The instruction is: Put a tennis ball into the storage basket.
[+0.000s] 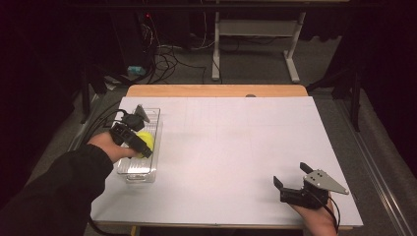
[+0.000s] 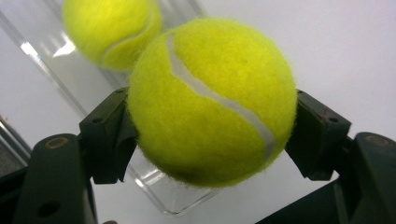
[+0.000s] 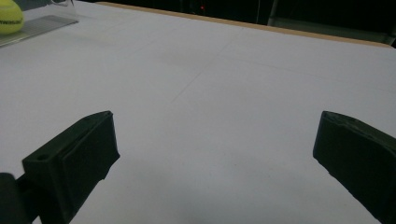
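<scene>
Tennis ball (image 2: 212, 100) sits clamped between the two jaws of the left tool (image 1: 132, 136), pressed by a jaw on each side; ball and tool are over the clear tray (image 1: 147, 173) near the worktop's (image 1: 236, 142) left edge; a second ball (image 2: 109, 30) appears beyond it, against the tray's clear wall; the right tool (image 1: 291, 180) rests near the front right corner, jaws wide apart with nothing between them, well apart from the tray.
</scene>
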